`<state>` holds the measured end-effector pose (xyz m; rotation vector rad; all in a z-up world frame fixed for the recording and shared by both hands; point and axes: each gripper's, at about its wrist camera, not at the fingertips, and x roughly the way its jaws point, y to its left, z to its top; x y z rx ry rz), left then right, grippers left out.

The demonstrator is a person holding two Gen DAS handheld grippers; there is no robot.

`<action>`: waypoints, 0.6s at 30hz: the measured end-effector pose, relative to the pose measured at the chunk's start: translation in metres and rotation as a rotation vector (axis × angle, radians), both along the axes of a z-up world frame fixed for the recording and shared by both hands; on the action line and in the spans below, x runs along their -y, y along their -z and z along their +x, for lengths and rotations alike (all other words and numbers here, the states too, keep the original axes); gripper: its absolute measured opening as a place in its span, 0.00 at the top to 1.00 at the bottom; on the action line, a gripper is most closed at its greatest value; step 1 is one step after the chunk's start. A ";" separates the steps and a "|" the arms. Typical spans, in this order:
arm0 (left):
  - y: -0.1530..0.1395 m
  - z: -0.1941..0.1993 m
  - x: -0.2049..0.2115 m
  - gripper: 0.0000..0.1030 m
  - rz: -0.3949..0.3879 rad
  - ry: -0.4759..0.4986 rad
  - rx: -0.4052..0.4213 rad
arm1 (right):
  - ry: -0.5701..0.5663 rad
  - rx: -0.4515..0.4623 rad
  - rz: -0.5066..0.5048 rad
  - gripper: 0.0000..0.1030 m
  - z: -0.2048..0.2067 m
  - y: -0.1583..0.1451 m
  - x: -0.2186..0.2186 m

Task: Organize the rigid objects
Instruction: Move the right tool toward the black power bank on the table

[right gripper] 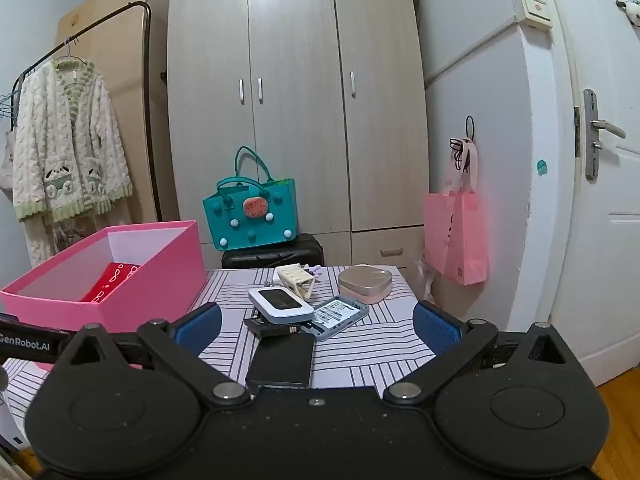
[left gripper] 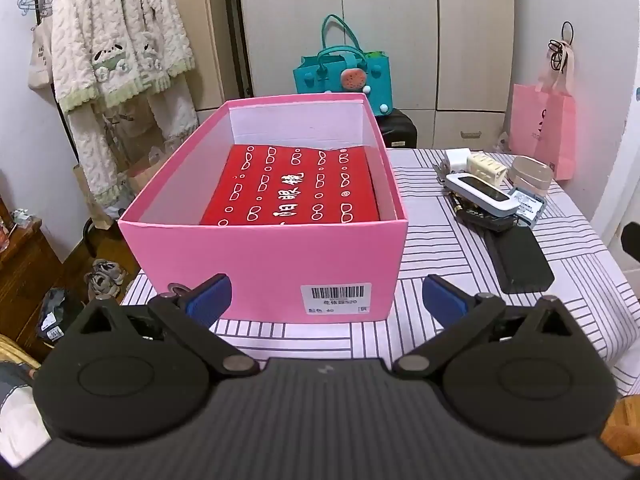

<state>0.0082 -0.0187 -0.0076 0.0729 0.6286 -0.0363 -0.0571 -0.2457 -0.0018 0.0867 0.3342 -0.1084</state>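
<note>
A pink box (left gripper: 264, 264) stands open on the striped table, with a red patterned case (left gripper: 292, 188) lying inside it. My left gripper (left gripper: 326, 300) hovers open just in front of the box's near wall, nothing between its blue pads. To the right lies a heap of small items: a white device with a dark screen (right gripper: 280, 304), a black flat slab (right gripper: 282, 360), a grey labelled case (right gripper: 340, 316), a cream plug (right gripper: 296, 280) and a beige tin (right gripper: 365, 284). My right gripper (right gripper: 318, 326) is open, low over the table before the heap, holding nothing.
The striped table (right gripper: 380, 356) ends near a white door (right gripper: 600, 200) on the right. A pink bag (right gripper: 456, 236) hangs on the wall. A teal handbag (right gripper: 252, 216) sits on a dark suitcase behind the table. Clothes hang on a rack (left gripper: 120, 40) at the left.
</note>
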 end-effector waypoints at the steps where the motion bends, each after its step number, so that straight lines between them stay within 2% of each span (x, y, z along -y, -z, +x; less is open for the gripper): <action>1: 0.002 -0.002 0.000 0.00 0.000 0.000 0.009 | -0.004 0.004 0.000 0.00 -0.003 -0.003 0.004; 10: -0.002 -0.016 0.002 0.00 0.021 0.008 0.083 | -0.019 0.021 -0.023 0.00 -0.004 0.000 -0.001; 18: -0.001 -0.023 0.005 0.00 -0.009 0.012 0.110 | -0.011 0.024 -0.027 0.00 -0.008 -0.003 0.001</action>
